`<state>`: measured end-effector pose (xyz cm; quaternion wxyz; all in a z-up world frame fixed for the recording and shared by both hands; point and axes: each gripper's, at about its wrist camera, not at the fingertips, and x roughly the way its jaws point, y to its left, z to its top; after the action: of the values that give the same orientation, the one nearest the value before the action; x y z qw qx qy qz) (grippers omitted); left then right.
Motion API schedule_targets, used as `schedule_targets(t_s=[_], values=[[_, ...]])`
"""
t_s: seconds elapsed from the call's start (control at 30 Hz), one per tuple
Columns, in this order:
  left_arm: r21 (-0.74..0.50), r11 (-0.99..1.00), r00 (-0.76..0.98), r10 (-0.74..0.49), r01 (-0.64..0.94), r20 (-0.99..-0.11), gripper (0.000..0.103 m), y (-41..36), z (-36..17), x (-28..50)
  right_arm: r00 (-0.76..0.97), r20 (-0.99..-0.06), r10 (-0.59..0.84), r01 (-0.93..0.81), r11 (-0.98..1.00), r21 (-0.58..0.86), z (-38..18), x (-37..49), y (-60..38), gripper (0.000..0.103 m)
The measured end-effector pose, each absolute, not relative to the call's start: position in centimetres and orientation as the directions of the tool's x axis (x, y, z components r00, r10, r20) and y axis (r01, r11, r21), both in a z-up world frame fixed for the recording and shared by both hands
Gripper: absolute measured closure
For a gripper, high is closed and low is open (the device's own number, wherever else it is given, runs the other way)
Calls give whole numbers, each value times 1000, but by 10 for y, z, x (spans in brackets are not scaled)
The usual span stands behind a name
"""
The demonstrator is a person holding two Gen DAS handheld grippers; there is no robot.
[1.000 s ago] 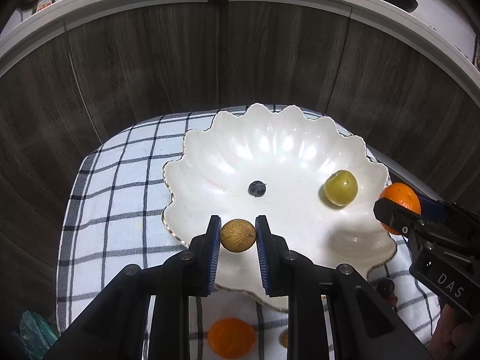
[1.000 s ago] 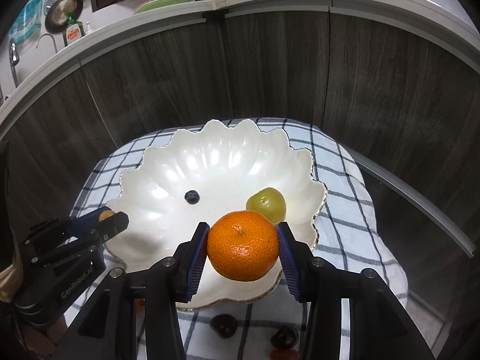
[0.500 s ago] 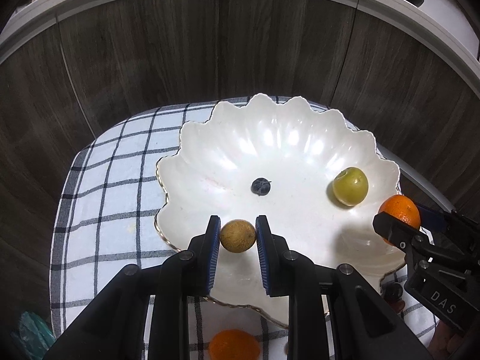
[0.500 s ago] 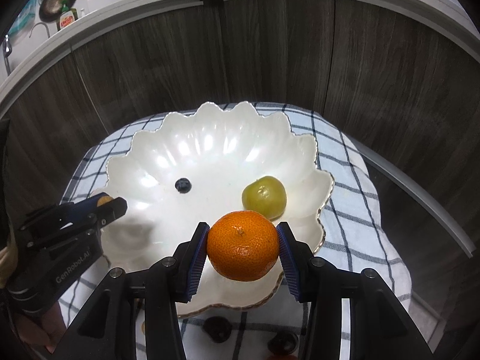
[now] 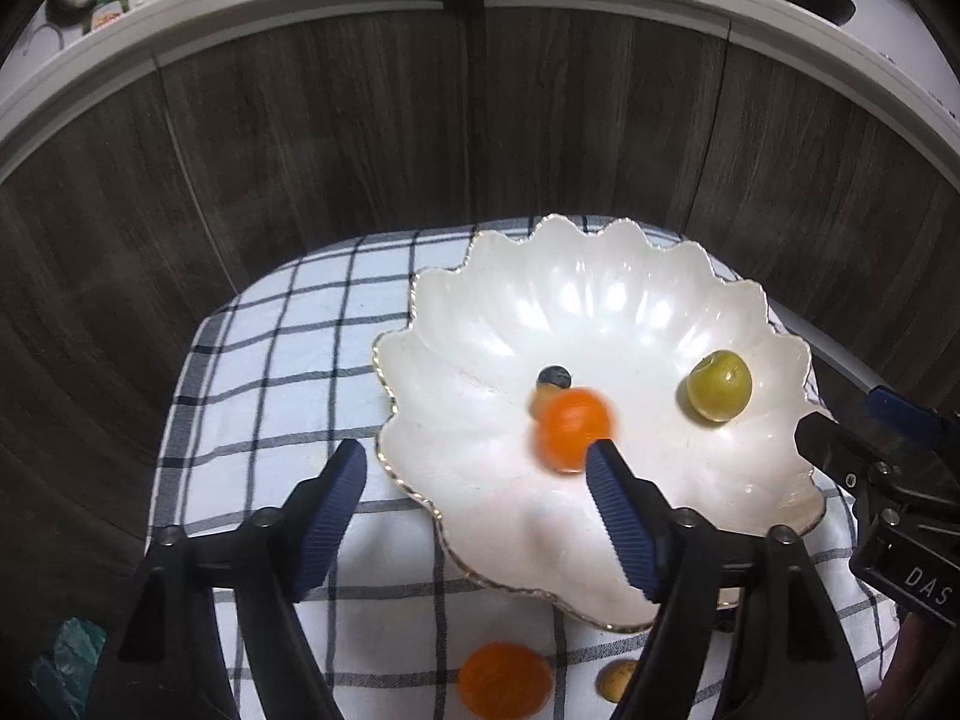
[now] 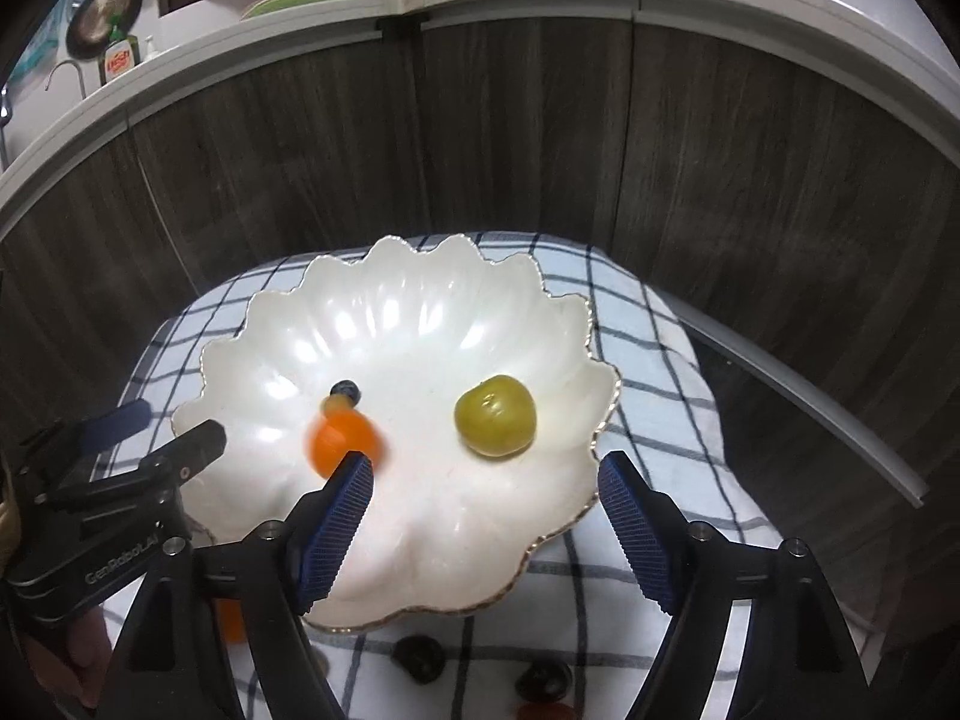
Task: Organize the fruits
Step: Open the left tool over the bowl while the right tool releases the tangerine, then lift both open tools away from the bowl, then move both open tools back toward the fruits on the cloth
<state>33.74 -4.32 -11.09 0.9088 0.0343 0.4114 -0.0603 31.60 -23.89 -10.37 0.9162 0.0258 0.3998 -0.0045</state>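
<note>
Left wrist view: the left gripper point(image 5: 474, 468) has just been opening; its blue ribbed pads now stand wide apart with nothing between them, where half a second ago they pinched a small tan round fruit point(image 5: 540, 399). That fruit now lies blurred in the white scalloped gold-rimmed dish point(image 5: 600, 312), touching a small dark blueberry point(image 5: 553, 376). A blurred orange mandarin point(image 5: 571, 429) sits just in front of them, near the dish's middle. A round yellow-green fruit point(image 5: 719, 384) rests to the right. The gripper tilts steeply down over the dish's near-left rim. A second orange mandarin point(image 5: 504, 678) lies on the blue-checked white cloth point(image 5: 270, 360).

Right wrist view: the right gripper point(image 6: 485, 480) has also just been opening; its jaws are spread and empty, the mandarin point(image 6: 342, 438) released and blurred in the dish point(image 6: 420, 300), left of the near pad. It angles down over the near rim. The round fruits show no long axis.
</note>
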Motion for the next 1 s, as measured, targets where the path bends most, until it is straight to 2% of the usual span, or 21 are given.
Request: schedule_targets(t_s=[1.0], values=[[33, 990, 713, -75, 137, -697, 26, -51, -59, 269, 749, -662, -15, 52, 998, 37, -60, 251, -258, 25]])
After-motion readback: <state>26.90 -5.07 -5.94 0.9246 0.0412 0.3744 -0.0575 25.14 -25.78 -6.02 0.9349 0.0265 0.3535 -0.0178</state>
